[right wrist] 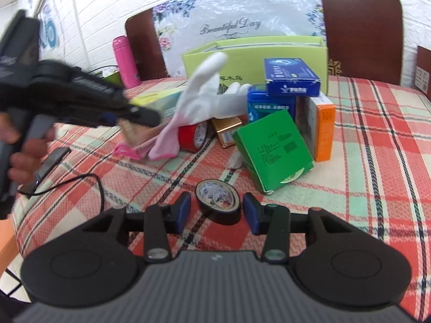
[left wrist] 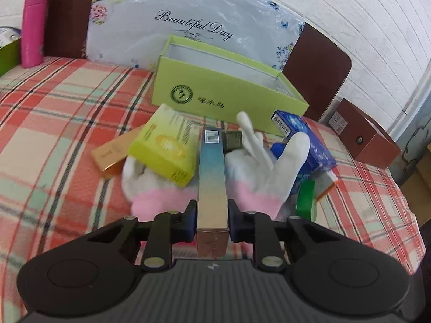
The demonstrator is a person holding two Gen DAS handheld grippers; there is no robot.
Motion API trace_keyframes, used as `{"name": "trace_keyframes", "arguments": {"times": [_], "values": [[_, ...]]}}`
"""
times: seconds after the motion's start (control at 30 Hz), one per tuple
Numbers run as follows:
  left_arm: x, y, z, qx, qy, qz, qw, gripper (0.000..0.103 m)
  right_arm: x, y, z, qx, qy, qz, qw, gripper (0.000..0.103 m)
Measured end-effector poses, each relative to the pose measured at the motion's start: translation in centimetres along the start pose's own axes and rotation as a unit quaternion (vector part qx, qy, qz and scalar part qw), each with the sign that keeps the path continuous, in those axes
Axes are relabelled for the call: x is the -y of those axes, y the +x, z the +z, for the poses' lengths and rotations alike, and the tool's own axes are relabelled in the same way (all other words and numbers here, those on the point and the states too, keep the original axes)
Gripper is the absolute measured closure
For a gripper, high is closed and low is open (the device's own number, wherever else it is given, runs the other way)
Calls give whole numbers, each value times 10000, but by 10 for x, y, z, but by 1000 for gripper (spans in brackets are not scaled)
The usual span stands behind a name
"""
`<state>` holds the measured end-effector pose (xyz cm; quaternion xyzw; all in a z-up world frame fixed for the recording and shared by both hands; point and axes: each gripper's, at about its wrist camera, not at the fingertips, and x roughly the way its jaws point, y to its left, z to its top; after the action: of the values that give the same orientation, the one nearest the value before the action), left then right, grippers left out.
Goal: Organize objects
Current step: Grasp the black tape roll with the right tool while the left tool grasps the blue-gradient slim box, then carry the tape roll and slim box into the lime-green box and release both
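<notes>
Black tape roll (right wrist: 218, 204): right view only

Plaid tablecloth (right wrist: 377, 140) carries black tape roll (right wrist: 218, 202), red tape roll (right wrist: 192, 136), green carton (right wrist: 272, 148)

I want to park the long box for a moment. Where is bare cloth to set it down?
Bare plaid cloth lies left of the pile, between the pink bottle and the tan box. More lies right of the orange box. The middle, around the white gloves before the green open box, is crowded.
</notes>
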<state>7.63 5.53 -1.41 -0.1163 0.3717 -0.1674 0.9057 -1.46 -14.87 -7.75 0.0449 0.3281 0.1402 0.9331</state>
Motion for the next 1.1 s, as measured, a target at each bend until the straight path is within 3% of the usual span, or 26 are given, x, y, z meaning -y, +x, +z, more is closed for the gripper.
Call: {"name": "trace_keyframes", "arguments": {"times": [0.13,0.43,0.57,0.6,0.83,1.1], "values": [[1,6,0,34,158,229,9996,77,-3,8,2,-53,-105,18,9999,56],[9,41,14,-68,362,266,9990,75,-1,7,-1,-107,-216,-40,9997,56],[5,36,12,-62,232,233,9994,75,-3,9,-1,-80,-330,-22,9994,58],[4,35,11,-71,222,235,9995,76,-3,10,-1,-60,-363,-15,9993,67],[7,16,16,62,185,157,9997,81,-4,1,4,92,-305,102,9994,67],[16,-12,40,579,174,-113,9981,81,12,-25,40,730,-43,323,9968,67]]}}
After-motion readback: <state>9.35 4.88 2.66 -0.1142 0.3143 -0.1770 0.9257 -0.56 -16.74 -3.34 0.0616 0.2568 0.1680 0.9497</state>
